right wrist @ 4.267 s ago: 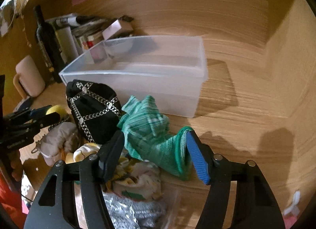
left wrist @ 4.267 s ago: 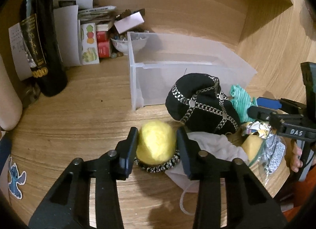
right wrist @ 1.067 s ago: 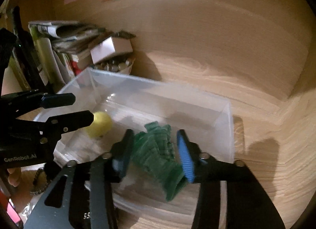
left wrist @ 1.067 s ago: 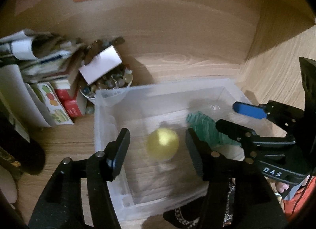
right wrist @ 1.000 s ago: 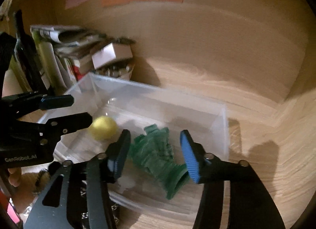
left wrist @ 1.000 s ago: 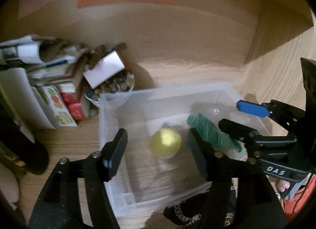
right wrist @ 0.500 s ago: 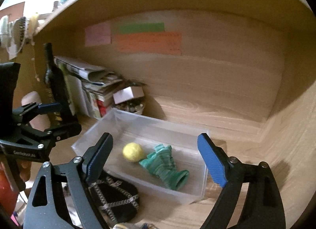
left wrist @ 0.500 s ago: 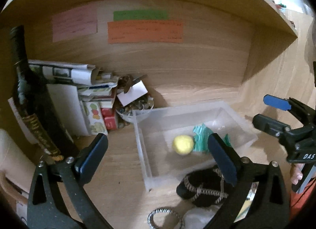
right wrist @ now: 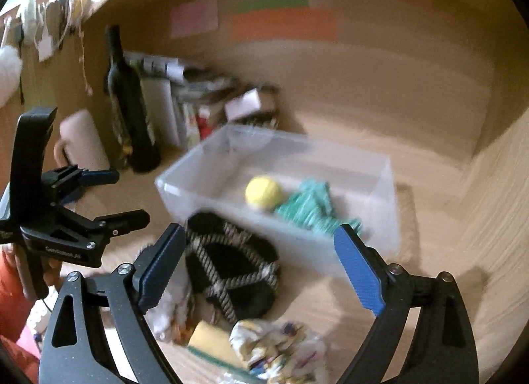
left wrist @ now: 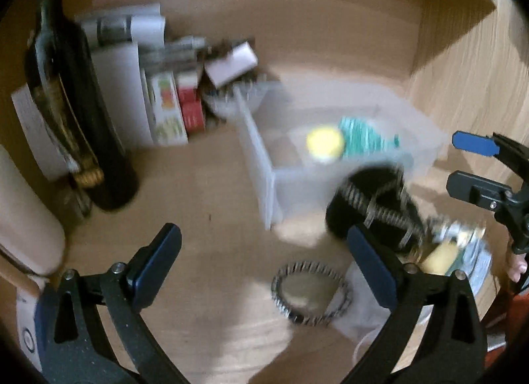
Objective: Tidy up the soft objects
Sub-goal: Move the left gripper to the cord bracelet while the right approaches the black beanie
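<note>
Clear bin (right wrist: 205,182) holds yellow ball (right wrist: 263,192), green knit (right wrist: 309,207) (both grippers spread, empty).

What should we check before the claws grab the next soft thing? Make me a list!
1. Left claw open and holding nothing: ok.
2. Right claw open and holding nothing: ok.
3. Yellow ball and green knit piece already inside the clear bin: ok.
4. Bin has room left for more: ok.
5. Black chained hat outside the bin, lying in front of it: ok.
6. Exact edges of the pile items behind the hat: cannot tell, the pictures are blurred.
</note>
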